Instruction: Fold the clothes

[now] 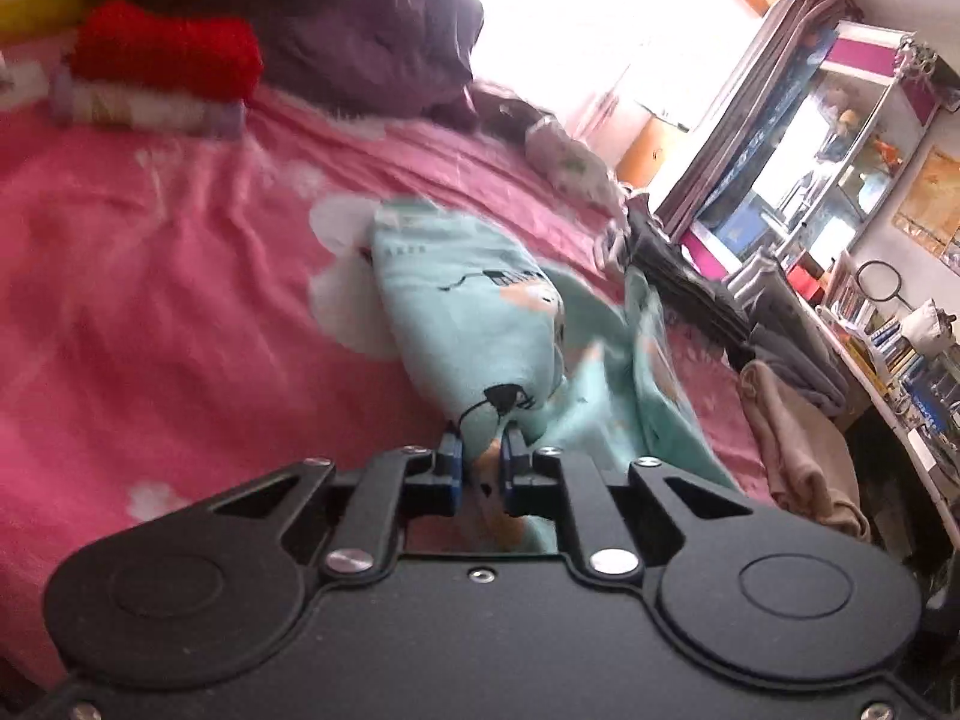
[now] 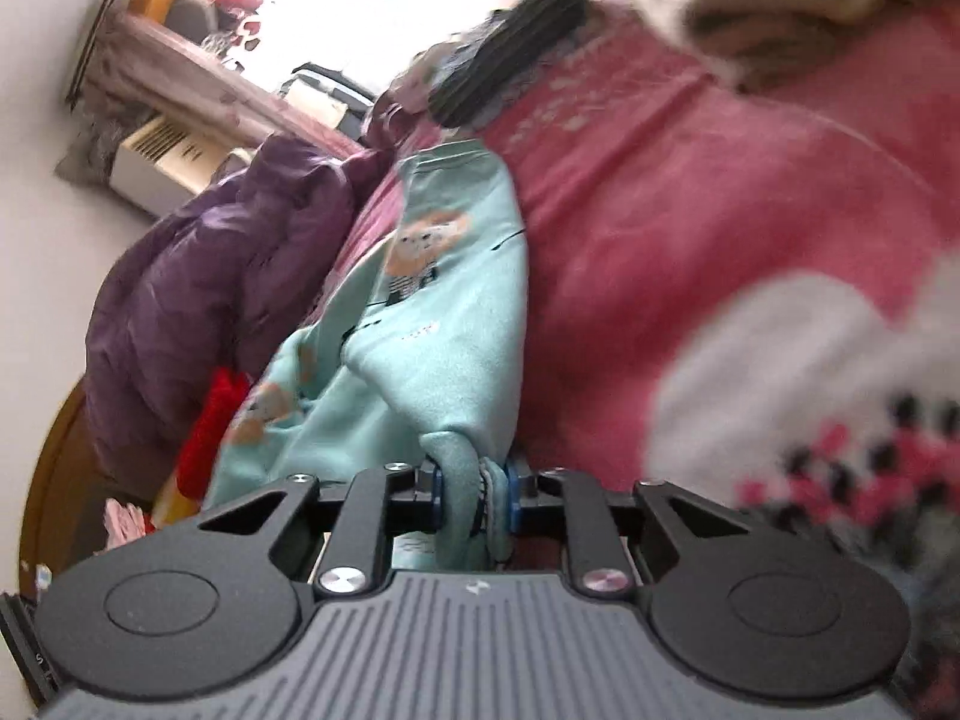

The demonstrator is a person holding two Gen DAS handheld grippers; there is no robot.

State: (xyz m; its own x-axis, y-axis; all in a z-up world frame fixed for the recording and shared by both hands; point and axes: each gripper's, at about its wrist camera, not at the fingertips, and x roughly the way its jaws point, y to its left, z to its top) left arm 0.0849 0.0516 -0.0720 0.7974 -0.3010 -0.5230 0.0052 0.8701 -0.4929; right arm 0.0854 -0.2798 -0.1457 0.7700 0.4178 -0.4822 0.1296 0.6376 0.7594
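Note:
A mint-green garment [image 1: 474,330] with small bear prints lies bunched on the pink bedsheet [image 1: 150,276]. My left gripper [image 1: 481,457] is shut on one edge of it, with cloth pinched between the blue pads. In the right wrist view the same garment [image 2: 444,300] hangs stretched away from my right gripper [image 2: 474,489], which is shut on a bunched fold of it. The view is tilted and blurred. The pink sheet [image 2: 690,210] lies to the right.
A folded stack topped by a red knit [image 1: 168,60] sits at the far left of the bed. A purple duvet [image 1: 336,12] lies behind it. Dark and beige clothes [image 1: 798,438] pile at the bed's right edge beside cluttered shelves [image 1: 852,138].

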